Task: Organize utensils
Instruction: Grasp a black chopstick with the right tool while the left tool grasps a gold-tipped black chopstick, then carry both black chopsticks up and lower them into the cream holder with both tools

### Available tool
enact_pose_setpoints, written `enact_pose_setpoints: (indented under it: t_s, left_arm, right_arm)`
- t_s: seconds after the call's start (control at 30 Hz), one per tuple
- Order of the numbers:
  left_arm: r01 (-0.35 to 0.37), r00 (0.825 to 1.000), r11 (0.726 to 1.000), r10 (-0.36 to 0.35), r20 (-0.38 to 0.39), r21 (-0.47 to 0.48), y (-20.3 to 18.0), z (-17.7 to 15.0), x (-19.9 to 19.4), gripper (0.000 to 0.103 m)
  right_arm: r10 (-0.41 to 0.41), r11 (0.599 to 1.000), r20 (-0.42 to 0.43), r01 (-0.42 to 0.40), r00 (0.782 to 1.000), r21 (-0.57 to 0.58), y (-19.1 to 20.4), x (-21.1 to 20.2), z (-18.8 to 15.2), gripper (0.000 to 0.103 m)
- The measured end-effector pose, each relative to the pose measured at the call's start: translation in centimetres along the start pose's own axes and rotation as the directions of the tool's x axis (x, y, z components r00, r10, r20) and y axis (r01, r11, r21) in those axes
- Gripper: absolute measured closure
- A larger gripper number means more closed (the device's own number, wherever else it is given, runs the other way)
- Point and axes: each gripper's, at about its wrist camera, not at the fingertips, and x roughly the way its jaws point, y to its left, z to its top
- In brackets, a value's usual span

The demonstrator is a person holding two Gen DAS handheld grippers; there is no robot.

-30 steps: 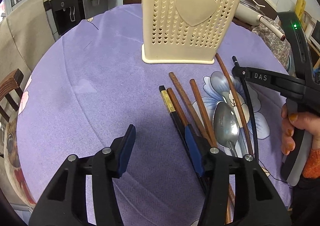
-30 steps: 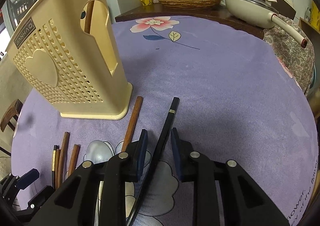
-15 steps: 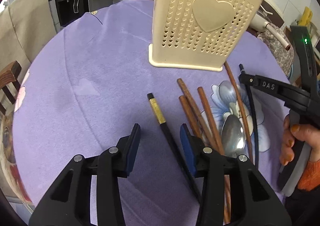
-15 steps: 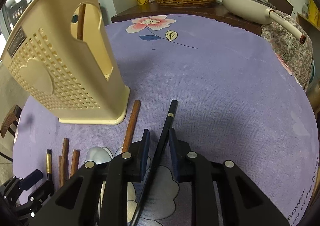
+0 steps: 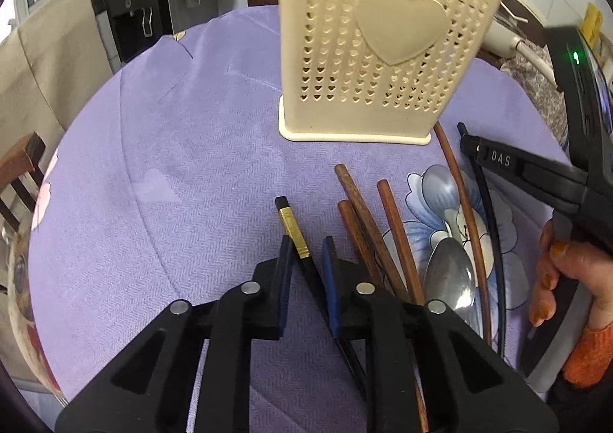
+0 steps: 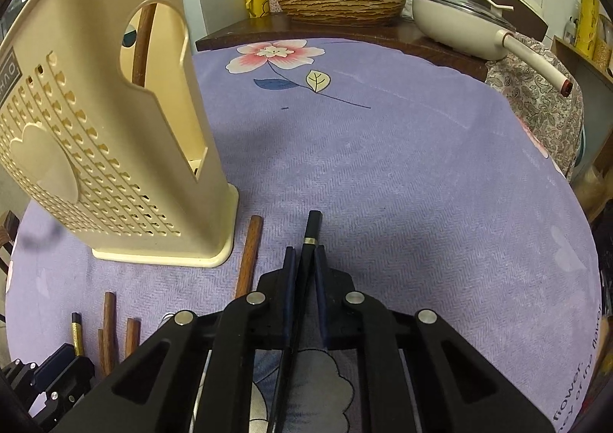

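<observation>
Left gripper closing narrow on gold-banded black chopstick, shaft pinched between pads. Right gripper clamping 2nd black chopstick, tip projecting ahead. Holder standing ahead-left. Handling as light, stiff, slick; gripping near the thick end, likely rolling otherwise.

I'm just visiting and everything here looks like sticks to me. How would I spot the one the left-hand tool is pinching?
Find the cream holder with the heart standing on the purple tablecloth. In front of it lie the brown chopsticks and a spoon. The left gripper is shut on the leftmost stick, the black chopstick, the only one with a gold band.
</observation>
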Motion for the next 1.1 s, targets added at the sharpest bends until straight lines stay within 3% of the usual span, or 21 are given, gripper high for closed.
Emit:
enact_pose_setpoints:
  t_s: [0.57, 0.87, 1.1]
  left_arm:
    - [0.086, 0.996, 0.995, -0.086, 0.0, -0.043, 1.6, 1.1, 0.3, 0.096]
    - [0.15, 0.985, 0.988, -0.145, 0.096, -0.047, 2.8, 1.9, -4.1, 0.096]
    - [0.195, 0.959, 0.981, -0.191, 0.208, 0.002, 3.5, 2.5, -9.9, 0.096]
  right_arm:
    - [0.105, 0.992, 0.003, -0.105, 0.994, 0.072, -1.3, -0.8, -0.1, 0.095]
    - [0.16, 0.987, 0.124, -0.161, 0.979, -0.001, -0.6, -6.3, -0.2, 0.095]
    - [0.229, 0.973, 0.242, -0.215, 0.943, -0.082, -0.8, -12.7, -0.1, 0.095]
